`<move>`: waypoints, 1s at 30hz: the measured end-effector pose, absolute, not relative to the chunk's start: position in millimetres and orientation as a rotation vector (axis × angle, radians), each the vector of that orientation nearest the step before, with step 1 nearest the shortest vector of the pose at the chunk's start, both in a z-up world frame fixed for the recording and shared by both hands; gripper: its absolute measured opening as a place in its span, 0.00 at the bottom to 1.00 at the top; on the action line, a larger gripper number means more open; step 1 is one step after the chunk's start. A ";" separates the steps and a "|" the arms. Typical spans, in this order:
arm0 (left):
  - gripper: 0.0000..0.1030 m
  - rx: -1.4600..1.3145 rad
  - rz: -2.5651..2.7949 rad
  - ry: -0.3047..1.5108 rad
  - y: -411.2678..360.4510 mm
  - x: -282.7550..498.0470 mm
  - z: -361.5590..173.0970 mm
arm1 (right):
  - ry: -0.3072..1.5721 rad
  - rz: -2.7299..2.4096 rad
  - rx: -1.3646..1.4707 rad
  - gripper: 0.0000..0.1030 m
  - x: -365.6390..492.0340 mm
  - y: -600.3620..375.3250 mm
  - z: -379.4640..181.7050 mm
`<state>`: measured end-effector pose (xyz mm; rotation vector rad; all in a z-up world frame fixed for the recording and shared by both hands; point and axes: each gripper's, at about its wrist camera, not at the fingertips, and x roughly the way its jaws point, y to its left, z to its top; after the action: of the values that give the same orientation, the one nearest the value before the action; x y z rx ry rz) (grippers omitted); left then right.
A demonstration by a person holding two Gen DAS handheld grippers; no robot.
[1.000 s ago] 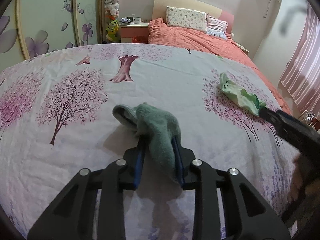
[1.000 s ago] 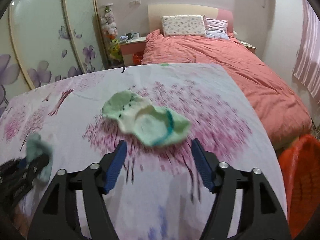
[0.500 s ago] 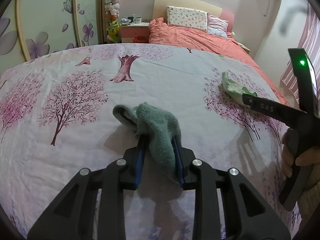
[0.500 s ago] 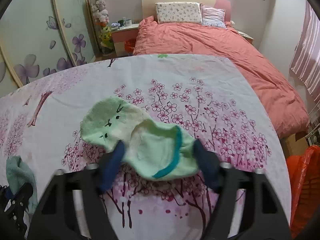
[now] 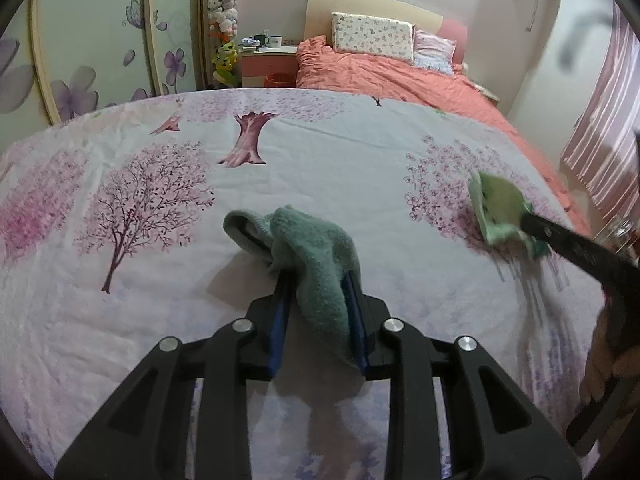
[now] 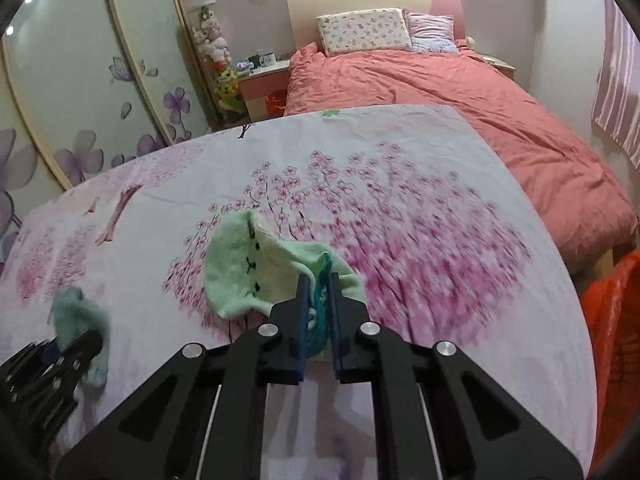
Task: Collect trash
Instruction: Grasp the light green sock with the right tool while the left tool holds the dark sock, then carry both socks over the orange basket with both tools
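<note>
dark green sock [image 5: 316,248]: fuzzy knit | sheet [image 5: 320,160]: smooth cloth | tongs [image 5: 318,320]: matt plastic

Left gripper [image 5: 318,300] has its jaws squeezed in tight on a dark green sock [image 5: 308,248] (draped over the tips). Right gripper [image 6: 318,300] is clamped too, pinching a light green sock [image 6: 248,268] by its cuff.

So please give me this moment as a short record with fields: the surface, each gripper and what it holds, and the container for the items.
surface: flat sheet with pink tree print
left gripper: shut on dark green sock, which drapes over its fingers
right gripper: shut on light green sock, gripped at the teal-trimmed end
light green sock contact: far end looks close to the sheet; touching cannot be told
container: orange basket at the right edge, partly seen
background: bed with coral duvet
</note>
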<state>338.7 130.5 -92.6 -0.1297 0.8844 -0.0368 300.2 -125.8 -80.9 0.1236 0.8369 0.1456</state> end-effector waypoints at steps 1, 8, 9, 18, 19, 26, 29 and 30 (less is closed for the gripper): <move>0.15 -0.144 -0.049 0.884 132.7 337.9 -92.8 | 0.830 0.144 0.132 0.09 295.2 -132.1 -78.3; 0.11 -0.122 -0.095 0.845 126.1 323.3 -85.1 | 0.785 0.091 0.184 0.09 252.8 -179.7 -64.5; 0.11 -0.114 -0.102 0.838 123.6 319.9 -82.7 | 0.779 0.088 0.192 0.09 249.5 -184.9 -62.8; 0.11 -0.083 -0.163 0.756 84.6 293.5 -37.0 | 0.656 0.031 0.244 0.09 202.7 -230.3 -32.6; 0.11 -0.075 -0.170 0.745 77.4 289.6 -31.0 | 0.637 0.022 0.244 0.09 196.4 -234.6 -28.1; 0.11 -0.031 -0.249 0.692 21.9 268.2 2.6 | 0.557 -0.042 0.213 0.09 166.6 -254.0 -9.6; 0.11 -0.011 -0.291 0.676 -5.3 260.1 11.8 | 0.545 -0.070 0.227 0.09 155.5 -267.5 -7.3; 0.11 -0.003 -0.306 0.672 -14.1 257.3 14.4 | 0.542 -0.076 0.231 0.09 153.0 -270.8 -7.3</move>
<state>257.3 -14.1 14.4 -0.0032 0.6716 -0.3058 153.0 -270.8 -7.3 0.2314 0.5425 -0.0764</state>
